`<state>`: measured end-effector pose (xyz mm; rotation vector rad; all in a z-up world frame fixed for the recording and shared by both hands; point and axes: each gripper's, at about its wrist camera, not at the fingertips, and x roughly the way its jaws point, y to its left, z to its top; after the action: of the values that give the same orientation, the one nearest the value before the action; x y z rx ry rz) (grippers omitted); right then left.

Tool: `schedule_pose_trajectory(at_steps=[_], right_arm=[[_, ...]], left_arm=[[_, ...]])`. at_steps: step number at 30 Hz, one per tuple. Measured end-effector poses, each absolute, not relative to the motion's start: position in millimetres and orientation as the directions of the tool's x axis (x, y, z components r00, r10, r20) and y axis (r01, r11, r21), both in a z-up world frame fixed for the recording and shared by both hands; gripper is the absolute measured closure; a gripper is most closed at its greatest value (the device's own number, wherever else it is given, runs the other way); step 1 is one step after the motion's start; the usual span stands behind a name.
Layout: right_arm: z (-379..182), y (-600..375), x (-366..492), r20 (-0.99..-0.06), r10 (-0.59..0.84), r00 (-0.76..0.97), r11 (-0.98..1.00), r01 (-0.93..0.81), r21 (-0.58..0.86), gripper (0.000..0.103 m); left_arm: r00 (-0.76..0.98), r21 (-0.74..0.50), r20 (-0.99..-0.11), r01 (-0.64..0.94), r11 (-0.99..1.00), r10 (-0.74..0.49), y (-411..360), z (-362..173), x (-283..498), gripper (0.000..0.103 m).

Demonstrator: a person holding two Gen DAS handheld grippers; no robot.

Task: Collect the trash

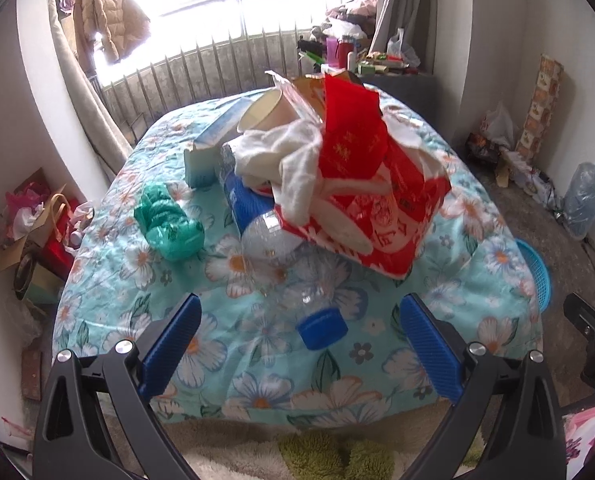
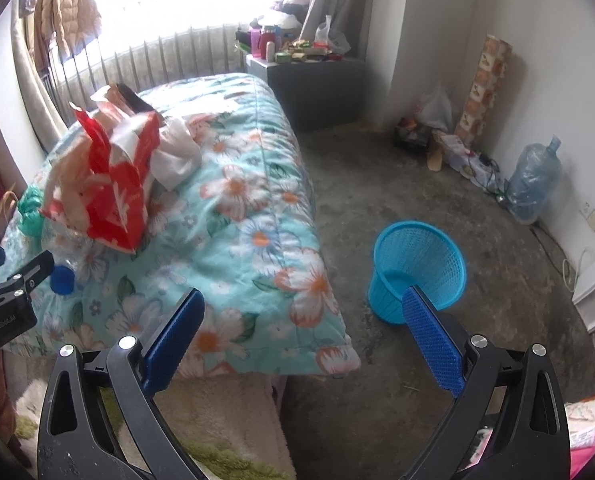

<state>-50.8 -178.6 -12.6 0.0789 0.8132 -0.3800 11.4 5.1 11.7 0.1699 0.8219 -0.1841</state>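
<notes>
Hovering low at the near edge of the bed, the left gripper (image 1: 300,336) has its blue pads spread wide and holds nothing, with the clear plastic bottle (image 1: 285,264) lying straight ahead of it. The bottle's blue cap (image 1: 322,328) sits in the lower centre of the left wrist view, between the two pads, pointing back at the claw. Its long axis runs away from the gripper toward the upper left of the frame, so the jaws stand across the neck rather than along it. The left gripper is plainly the nearer one. The right gripper (image 2: 303,336), equally wide and empty, hangs off the bed's corner with the blue mesh wastebasket (image 2: 417,268) just beyond its right pad on the bare floor.

The bottle is transparent, crumpled-looking, with a blue label (image 1: 243,200) round its far end. That far end is tucked under a torn red tissue pack (image 1: 369,196) with white tissues (image 1: 293,164) spilling over it. A paper cup (image 1: 269,114) lies tipped behind the pile, a knotted green plastic bag (image 1: 165,220) rests to the left, and all of it sits on the floral quilt (image 1: 257,392).

A grip on the neck looks the likeliest next step, though pulling may drag the pack along.
</notes>
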Motion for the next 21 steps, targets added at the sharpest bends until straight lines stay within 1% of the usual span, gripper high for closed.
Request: schedule_pose_trajectory(at_steps=[6,9,12,16,19,21], right_arm=[[7.6,-160.1,-22.1,-0.658,-0.224,0.719,0.956,0.294,-0.003,0.008],[17.6,-148.7,-6.1,-0.614,-0.176,0.769,0.968,0.247,0.032,0.008],[25.0,-138.5,11.1,-0.567,-0.128,0.814,0.979,0.196,0.061,0.008],[26.9,-131.7,32.6,-0.527,-0.06,0.848,0.985,0.137,0.108,0.008],[25.6,-128.3,46.0,-0.503,-0.03,0.864,0.988,0.101,0.114,0.008],[28.5,-125.3,51.8,-0.456,-0.012,0.89,0.992,0.069,0.109,0.008]], left_arm=[[0.714,0.034,-0.685,0.225,0.974,-0.142,42.3,24.3,25.3,0.006],[0.746,0.026,-0.653,0.189,0.982,-0.126,70.9,28.0,35.8,0.006],[0.758,-0.002,-0.641,0.155,0.988,-0.12,99.9,25.1,48.5,0.006],[0.767,-0.143,-0.612,0.133,0.981,-0.193,140.4,14.7,66.8,0.006],[0.76,-0.26,-0.603,0.101,0.96,-0.243,160.1,7.6,83.6,0.006],[0.751,-0.321,-0.606,0.069,0.944,-0.261,167.6,2.8,93.9,0.006]])
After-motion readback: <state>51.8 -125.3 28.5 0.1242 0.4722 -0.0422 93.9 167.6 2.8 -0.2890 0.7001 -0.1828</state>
